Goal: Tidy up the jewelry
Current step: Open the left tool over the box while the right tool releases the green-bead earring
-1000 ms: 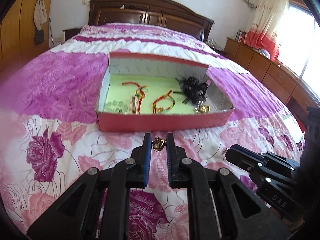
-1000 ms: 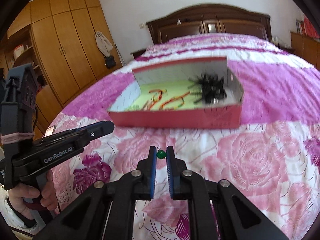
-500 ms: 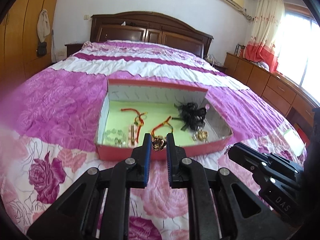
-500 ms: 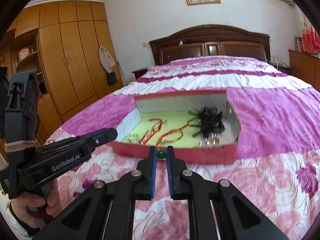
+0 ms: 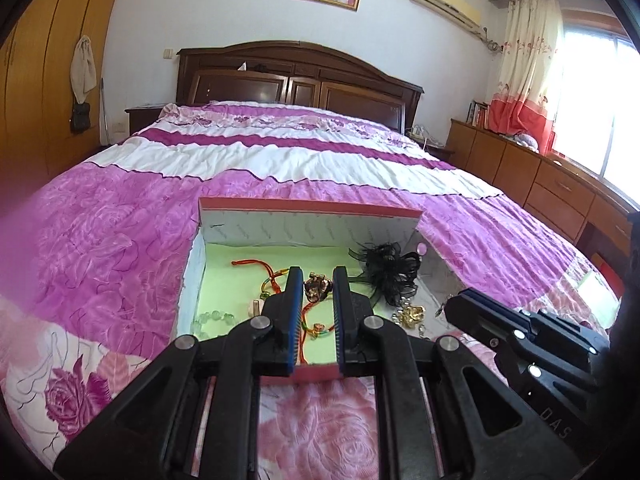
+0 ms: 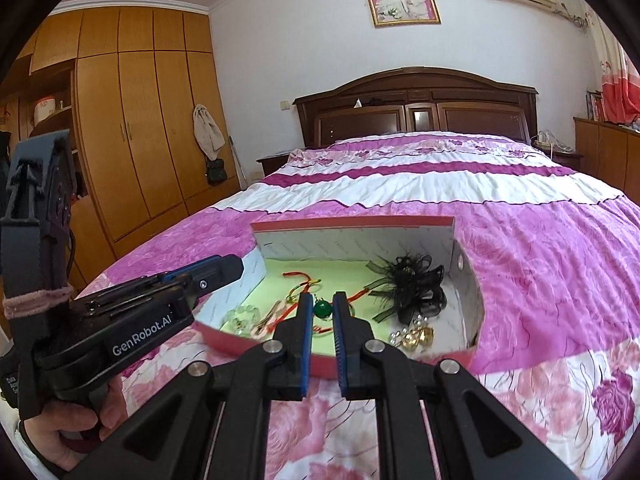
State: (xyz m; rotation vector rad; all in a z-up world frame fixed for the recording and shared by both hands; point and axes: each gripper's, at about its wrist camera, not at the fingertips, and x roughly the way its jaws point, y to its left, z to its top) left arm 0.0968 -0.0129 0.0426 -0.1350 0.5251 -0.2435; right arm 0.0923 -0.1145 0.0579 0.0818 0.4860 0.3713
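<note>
The left tongs (image 5: 316, 286) are pinched on a small dark bronze-gold metal ornament (image 5: 317, 287), and the right tongs (image 6: 322, 309) are clamped on a round green bead pendant (image 6: 322, 309); each piece sits right at the fingertips, a hold that looks chosen so it can be let go cleanly. Both pairs of tongs hang over the near side of the shallow red cardboard box with a pale green floor (image 6: 464, 354), which lies on the bed's pink and purple floral bedspread (image 5: 120, 240), so the step in hand appears to be dropping these two pieces in with the rest. Inside the box already lie red and multicoloured cord bracelets (image 5: 272, 276), a pale green bead bracelet (image 5: 212, 317) at the left, a black feathered hair ornament (image 6: 412, 286) at the right, and a gold and pearl cluster (image 6: 416, 336) in the near right corner. The cords lie beneath both sets of tongs, so the released pieces would likely land on them. The right tongs' body (image 5: 532, 344) shows just beside the left tongs, crowding the space over the box.
</note>
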